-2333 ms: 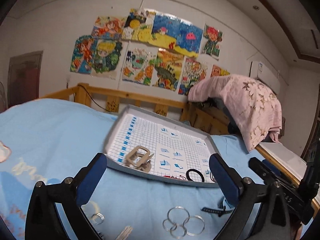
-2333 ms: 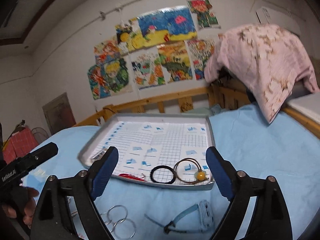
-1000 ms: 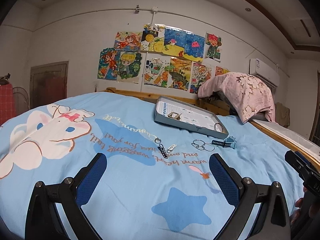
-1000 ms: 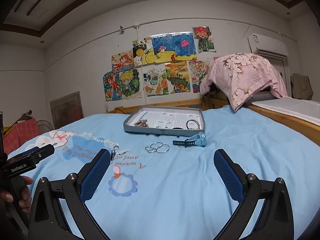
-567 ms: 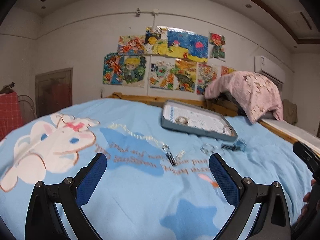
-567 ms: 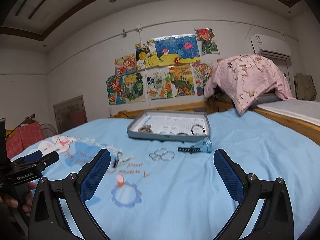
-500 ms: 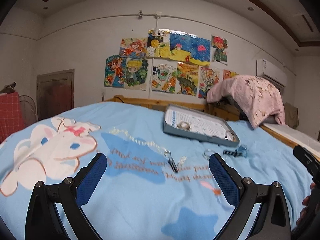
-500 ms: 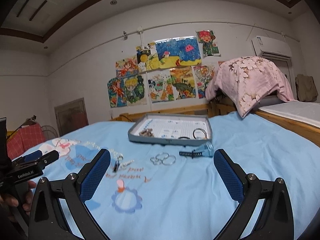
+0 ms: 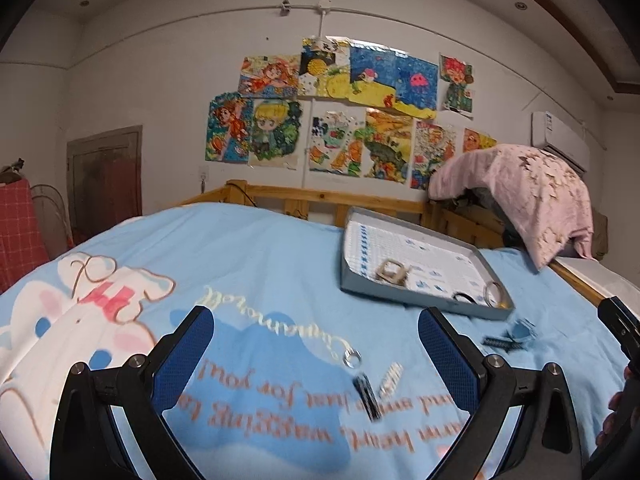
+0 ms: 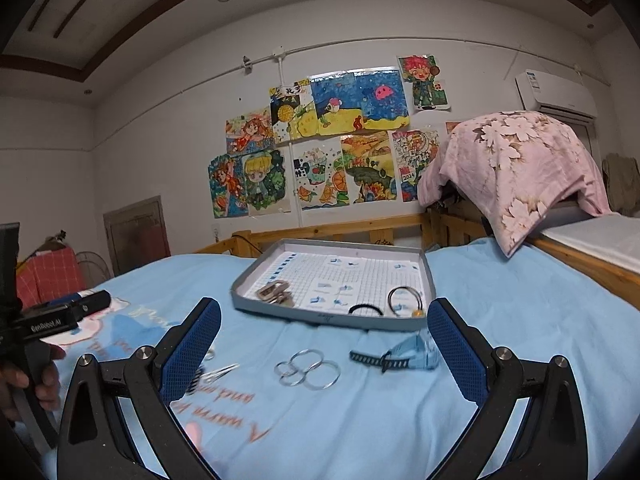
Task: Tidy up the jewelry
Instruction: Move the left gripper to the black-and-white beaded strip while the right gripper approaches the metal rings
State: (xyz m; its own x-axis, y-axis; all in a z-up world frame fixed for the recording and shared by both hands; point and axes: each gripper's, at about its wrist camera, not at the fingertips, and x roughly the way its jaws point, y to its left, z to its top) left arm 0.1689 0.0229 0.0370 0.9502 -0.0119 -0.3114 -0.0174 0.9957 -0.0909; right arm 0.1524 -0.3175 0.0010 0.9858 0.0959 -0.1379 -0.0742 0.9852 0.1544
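Hovering over a light-blue bedspread, both hand-held grippers — left gripper and right gripper — spread wide, blue pads apart and clamped on nothing. Resting farther back on the bed, near the wooden rail: a shallow grey tray lined with grid paper, holding a beige hair clip at its left front, a black hair tie and a ring-shaped bracelet with a yellow bead at its right front. Lying loose on the bedspread in front of the tray, well apart from either gripper: a cluster of linked silver rings, a light-blue watch with a dark strap just to their right, and off to the left a small silver ring, a pale hairpin and a dark hairpin — the last three blurred. Pinned on the white wall behind, colourful drawings; draped at right, a pink floral blanket.
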